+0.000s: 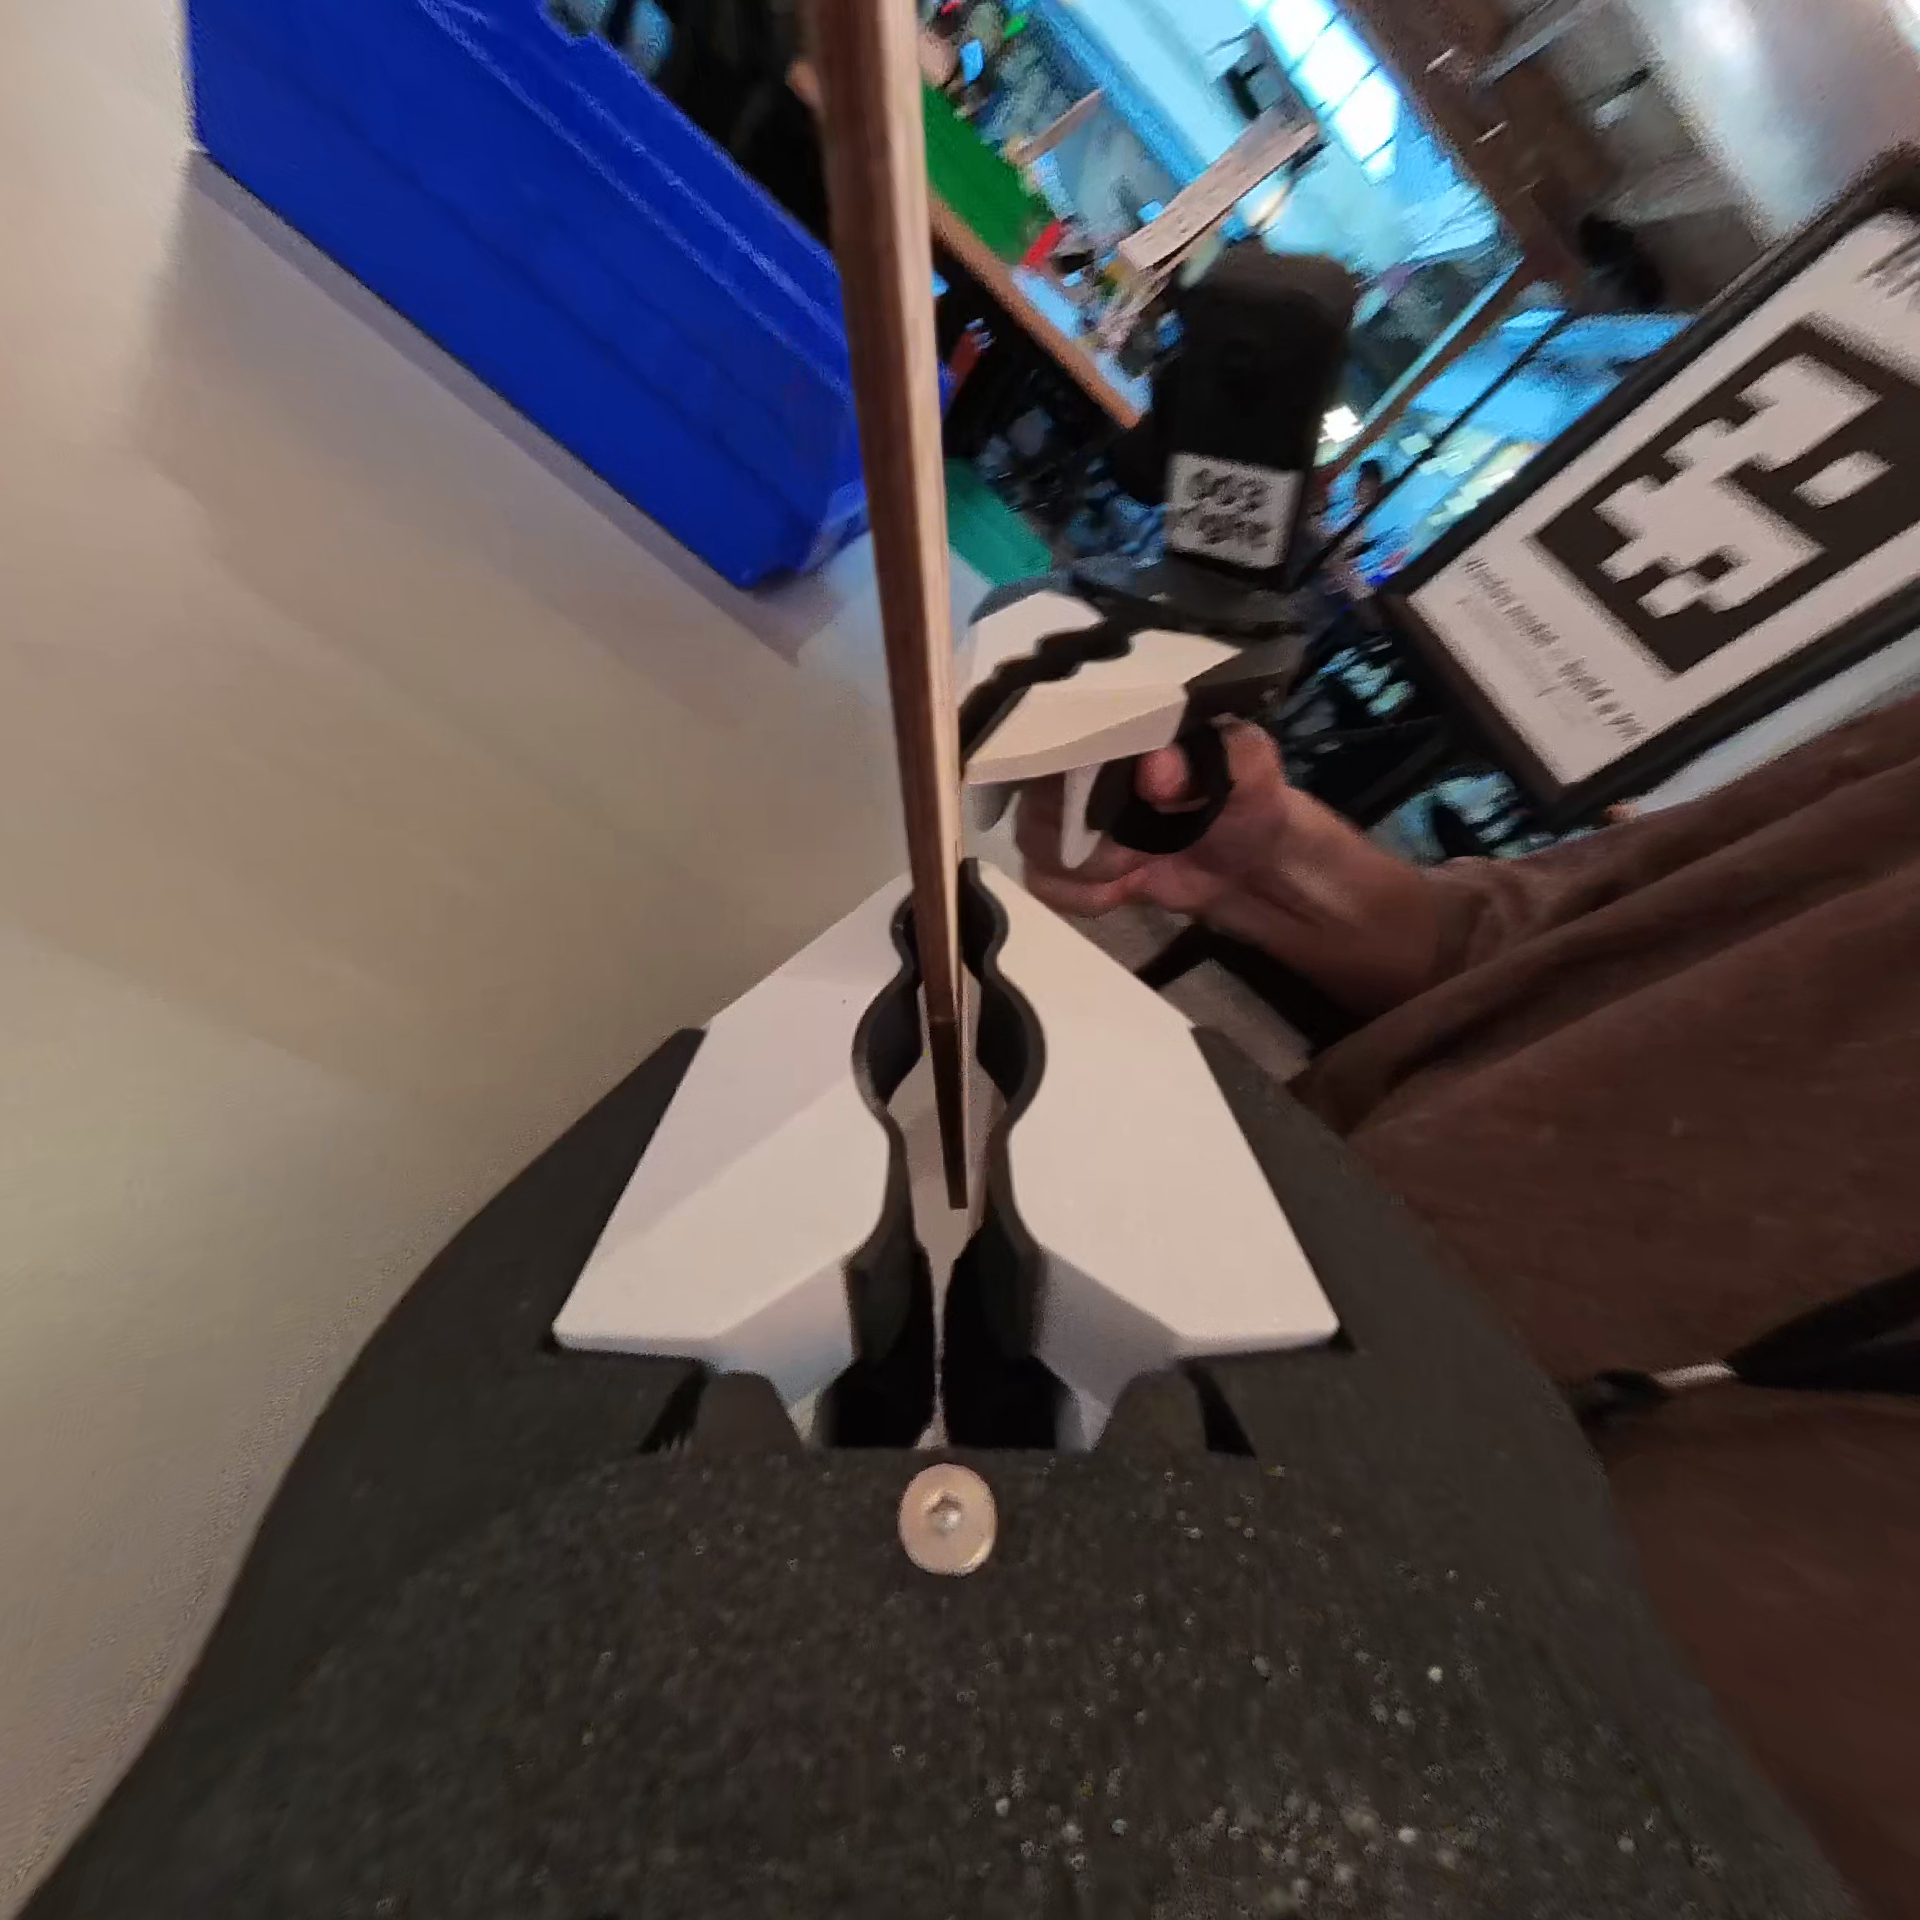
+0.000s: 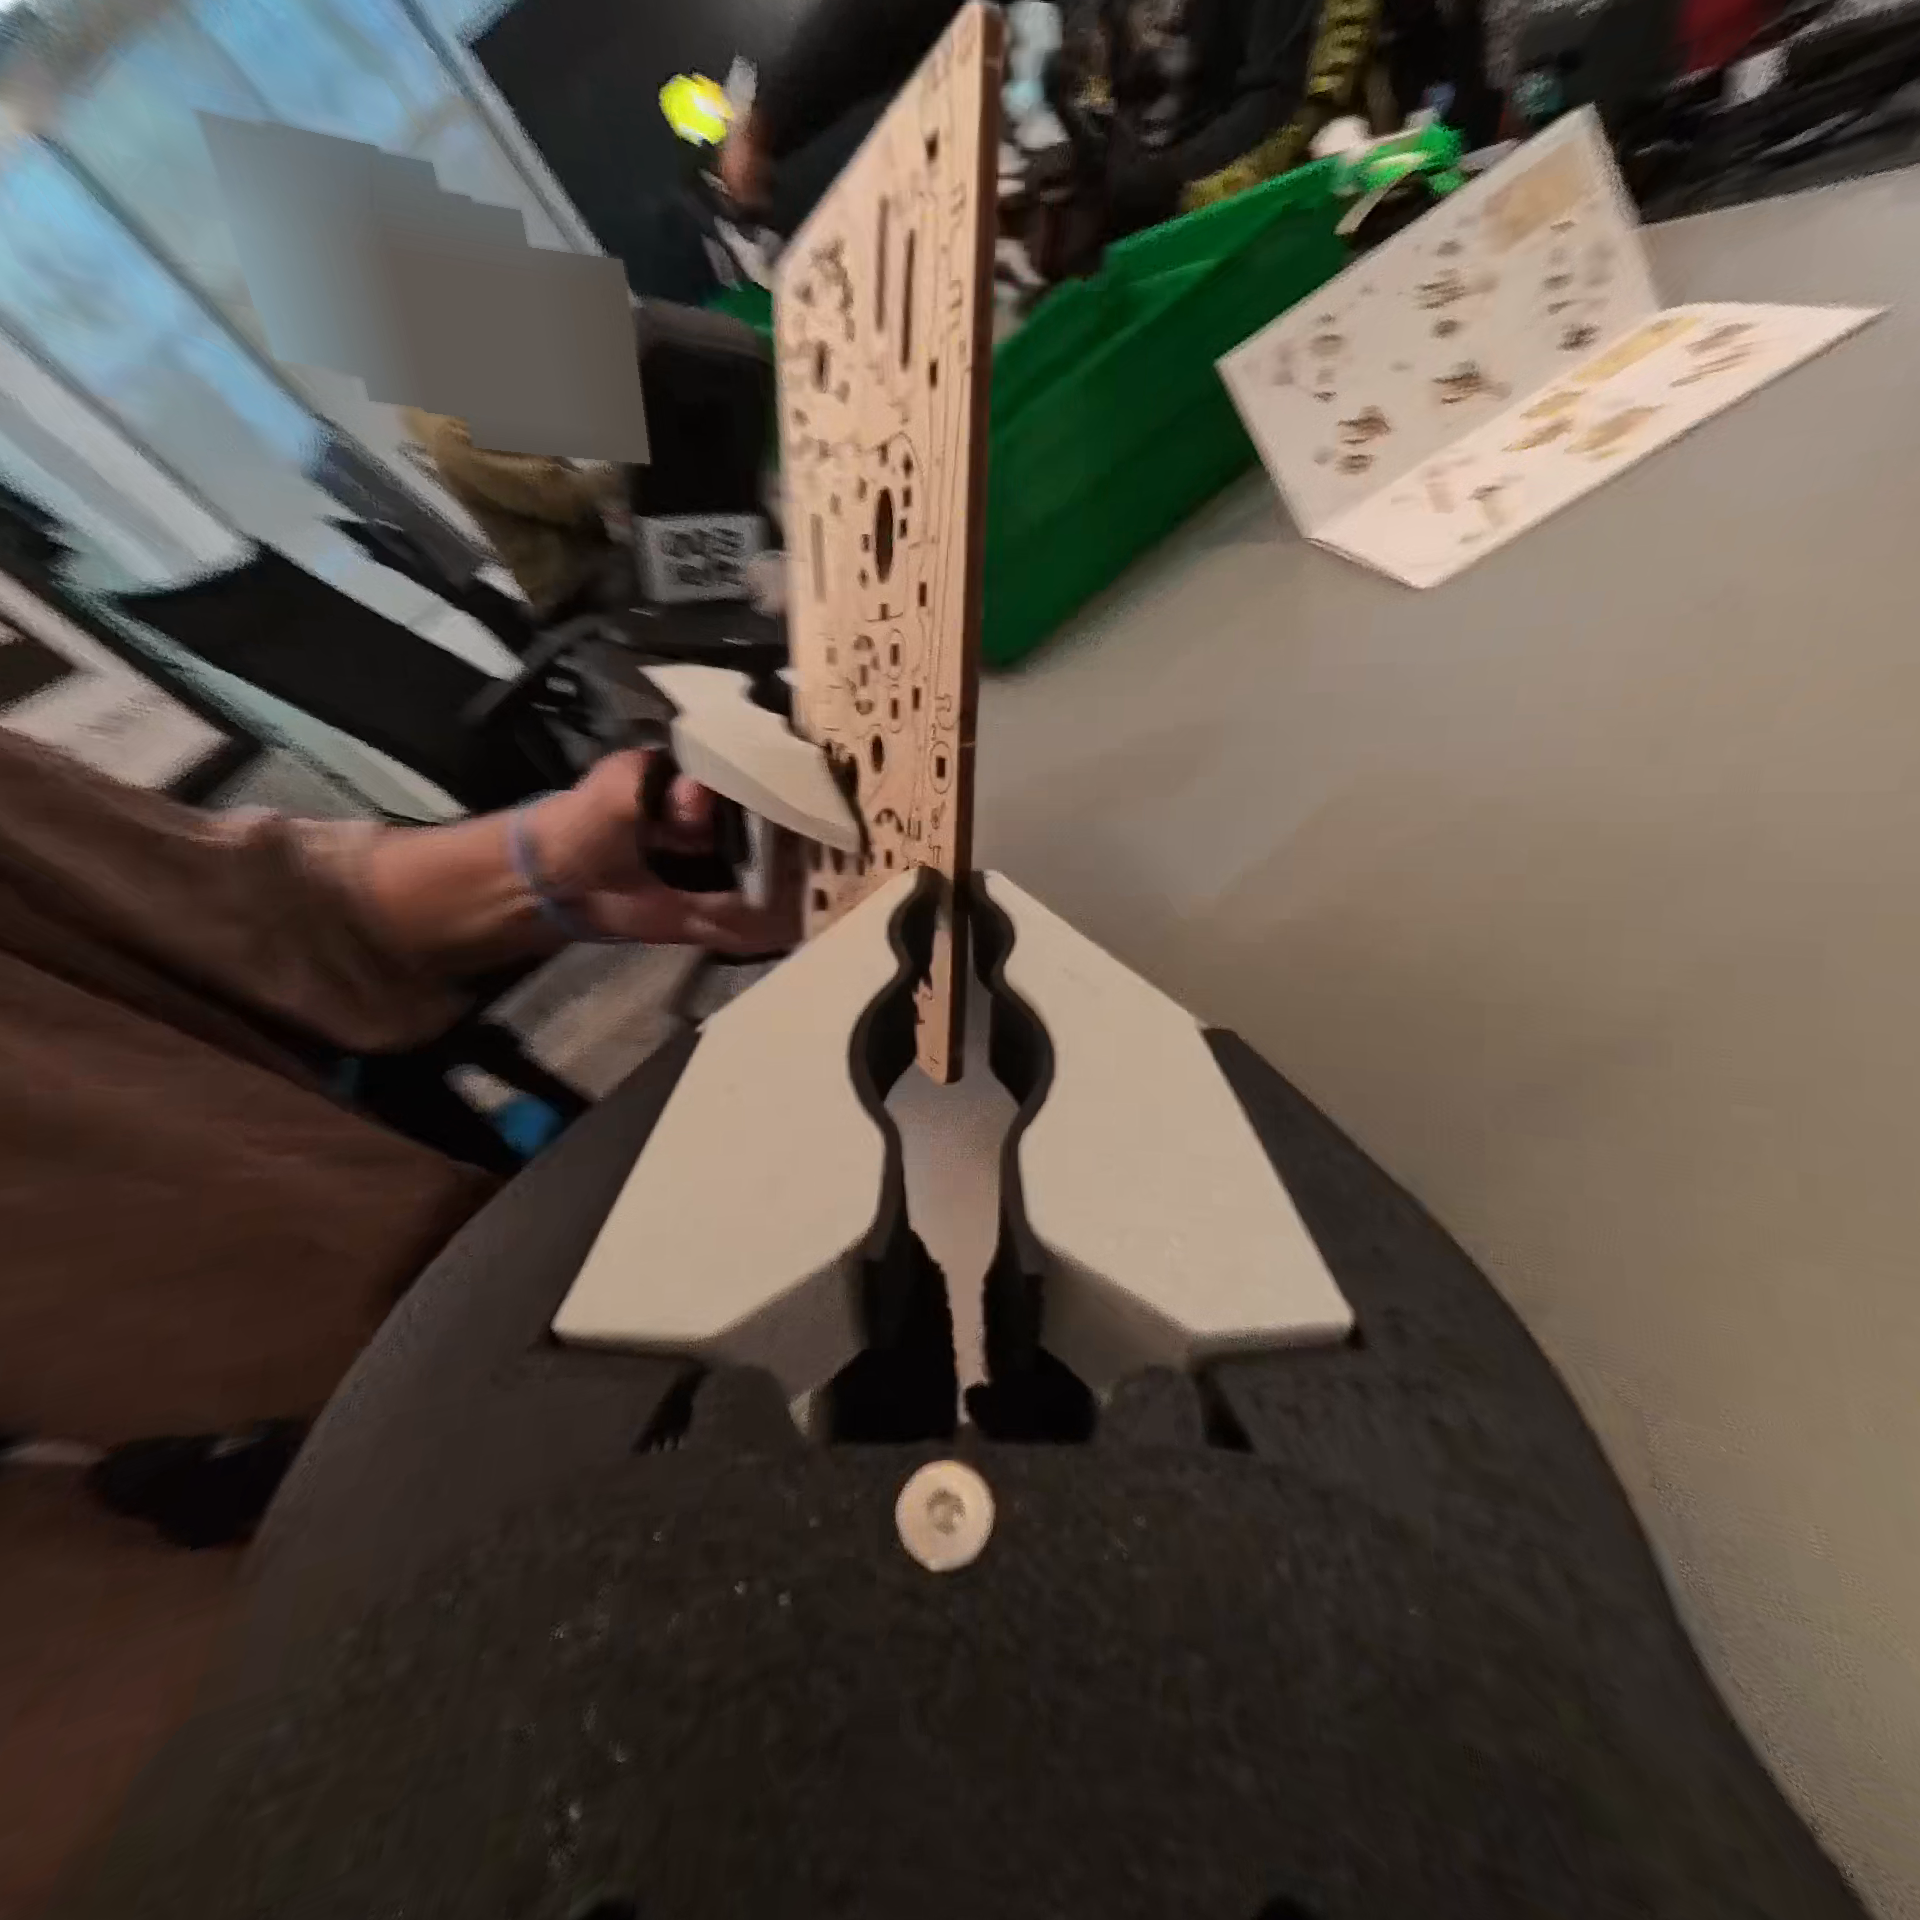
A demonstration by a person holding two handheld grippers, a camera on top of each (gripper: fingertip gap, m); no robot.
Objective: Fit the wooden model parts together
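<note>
Both tools gripped the same wooden sheet [image 1: 899,520], a thin laser-cut panel of model parts standing upright between them.

Left tool [image 1: 940,914]: closed down to the thickness of the sheet, fingers [image 1: 790,1091] pressing on either face. In the left wrist view the sheet appeared edge-on, running from centre frame up out of the top edge.

Right tool [image 2: 951,904]: likewise closed on the sheet edge, with the panel's cut face [image 2: 883,468] visible left of centre, rising to the top of the frame. Slots and part outlines covered it; motion blur was too heavy to make out single parts.

Each tool showed in the other's view: my right hand [image 1: 1174,831] on its handle at centre right of the left wrist view, my left hand [image 2: 665,862] at centre left of the right wrist view, that tool meeting the sheet's face, though I could not be sure of the exact contact.

Bench [image 2: 1455,935] pale, lower right. Blue bin [image 1: 540,281] at upper left of the left wrist view. Green bag [image 2: 1122,416] and open instruction leaflet [image 2: 1507,395] on the bench, upper right of the right wrist view.
</note>
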